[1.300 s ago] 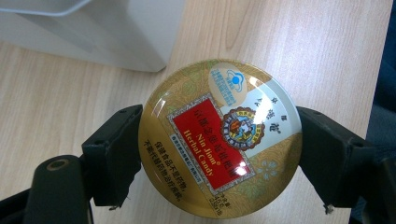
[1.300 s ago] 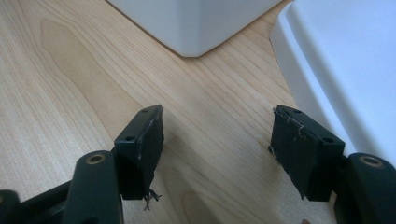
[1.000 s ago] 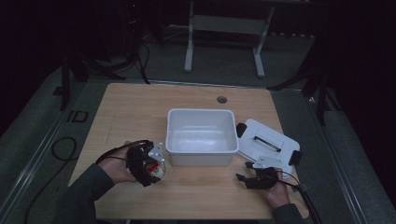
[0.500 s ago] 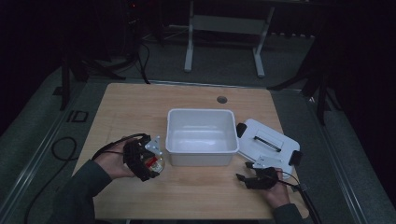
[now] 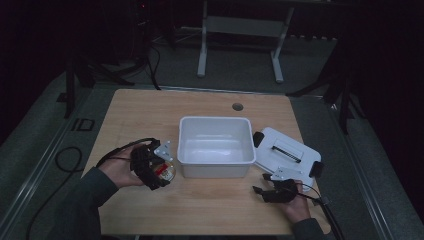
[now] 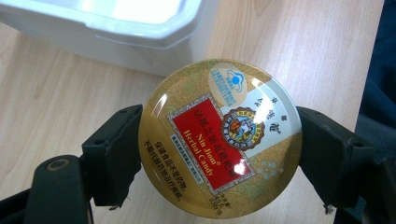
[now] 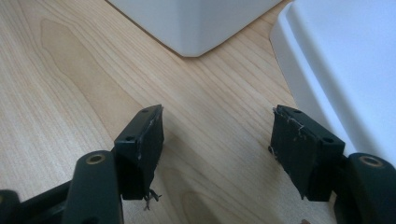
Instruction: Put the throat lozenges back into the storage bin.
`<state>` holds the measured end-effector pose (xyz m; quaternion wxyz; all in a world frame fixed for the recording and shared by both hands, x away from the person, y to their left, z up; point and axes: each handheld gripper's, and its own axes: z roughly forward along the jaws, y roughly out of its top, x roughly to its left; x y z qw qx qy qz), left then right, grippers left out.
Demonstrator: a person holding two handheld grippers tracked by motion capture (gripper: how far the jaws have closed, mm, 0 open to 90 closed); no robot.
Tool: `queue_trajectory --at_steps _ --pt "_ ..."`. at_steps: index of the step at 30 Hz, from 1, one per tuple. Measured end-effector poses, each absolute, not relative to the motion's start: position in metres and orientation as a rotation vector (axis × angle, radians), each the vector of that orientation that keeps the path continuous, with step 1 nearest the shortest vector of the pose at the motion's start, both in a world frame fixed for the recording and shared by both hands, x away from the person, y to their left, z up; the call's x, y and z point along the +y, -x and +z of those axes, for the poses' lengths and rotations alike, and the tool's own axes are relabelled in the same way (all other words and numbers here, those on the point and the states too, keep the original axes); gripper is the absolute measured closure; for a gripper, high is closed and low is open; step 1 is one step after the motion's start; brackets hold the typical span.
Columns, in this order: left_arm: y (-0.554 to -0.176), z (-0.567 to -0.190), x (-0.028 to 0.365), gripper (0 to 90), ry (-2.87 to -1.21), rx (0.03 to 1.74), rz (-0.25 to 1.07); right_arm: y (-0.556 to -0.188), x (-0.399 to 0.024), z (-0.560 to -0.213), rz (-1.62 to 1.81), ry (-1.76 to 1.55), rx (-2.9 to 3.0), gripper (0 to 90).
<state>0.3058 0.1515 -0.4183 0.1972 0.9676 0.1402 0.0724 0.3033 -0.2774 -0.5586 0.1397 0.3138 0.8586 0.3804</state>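
Over at the left of the pale wooden table [image 5: 210, 210], the person's left gripper [image 5: 161, 170] is clamping a round gold candy tin with a red label [image 6: 219, 138] between its two black jaws, holding it just beside the left wall of the white rectangular plastic tub [image 5: 216, 141]. That tub is sitting open at the table's middle. To its right, the flat white plastic lid with black clips [image 5: 286, 152] is lying on the wood, touching the tub's corner. Nearest the front right edge, the right gripper [image 5: 261, 191] is resting with its jaws standing apart, nothing between them but bare wood.
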Motion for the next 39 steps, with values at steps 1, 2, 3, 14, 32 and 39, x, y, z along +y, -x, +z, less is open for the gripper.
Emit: queue_trajectory --at_steps 1,2,3,14,32,39 --pt "-0.306 -0.418 0.151 20.5 -2.706 0.394 0.207 -0.303 -0.277 -0.559 1.099 -0.907 2.481 34.2" --pt "-0.306 -0.417 0.151 20.5 -2.703 0.396 0.209 -0.303 -0.277 -0.559 1.099 -0.907 2.481 34.1" --pt "-0.307 -0.416 0.151 20.5 -2.701 0.398 0.206 -0.303 -0.277 -0.559 1.100 -0.907 2.481 34.2" --pt "-0.313 -0.406 0.149 20.6 -2.702 0.396 0.209 -0.303 -0.277 -0.559 1.100 -0.906 2.481 34.1" --pt "-0.327 -0.390 0.137 20.6 -2.707 0.394 0.231 -0.304 -0.278 -0.559 1.107 -0.908 2.482 34.1" --pt "-0.333 -0.385 0.132 20.6 -2.706 0.392 0.230 -0.304 -0.278 -0.559 1.108 -0.909 2.482 34.1"
